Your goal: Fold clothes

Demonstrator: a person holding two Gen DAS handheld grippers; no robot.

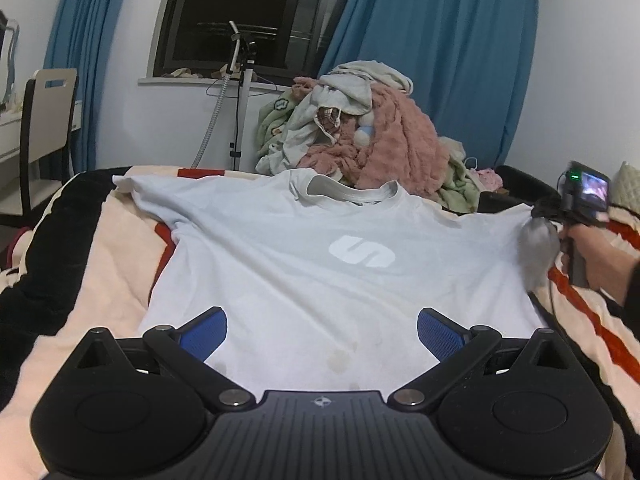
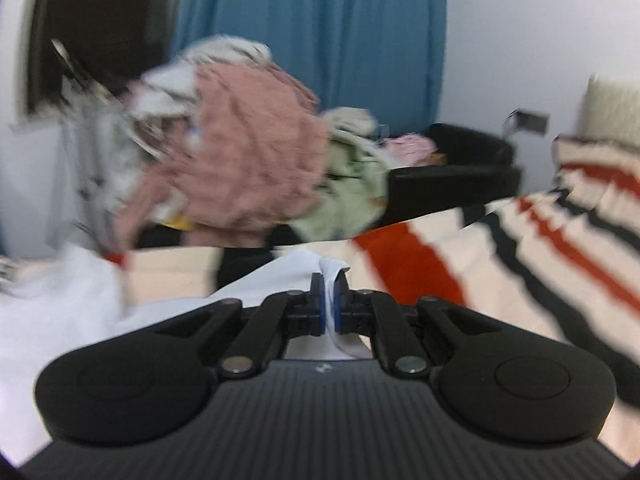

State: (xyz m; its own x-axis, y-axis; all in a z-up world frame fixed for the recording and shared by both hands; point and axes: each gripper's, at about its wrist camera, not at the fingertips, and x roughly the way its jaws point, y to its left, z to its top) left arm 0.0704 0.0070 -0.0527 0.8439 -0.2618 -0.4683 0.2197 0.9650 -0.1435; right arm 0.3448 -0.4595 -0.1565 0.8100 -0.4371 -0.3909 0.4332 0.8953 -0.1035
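Note:
A white T-shirt (image 1: 320, 240) with a white S logo lies spread front-up on the striped blanket, collar at the far end. My left gripper (image 1: 322, 332) is open, its blue pads hovering over the shirt's lower hem. My right gripper (image 2: 329, 300) is shut on the T-shirt's right sleeve (image 2: 332, 268); white cloth shows between its closed pads. In the left wrist view the right gripper (image 1: 538, 216) sits at the shirt's right sleeve, held by a hand. The right wrist view is motion-blurred.
A cream blanket (image 1: 100, 264) with red and black stripes covers the bed. A heap of clothes (image 1: 360, 132), pink, green and white, lies beyond the collar. A chair (image 1: 48, 128) stands at left, a stand (image 1: 240, 92) by the window, blue curtains (image 1: 440, 60) behind.

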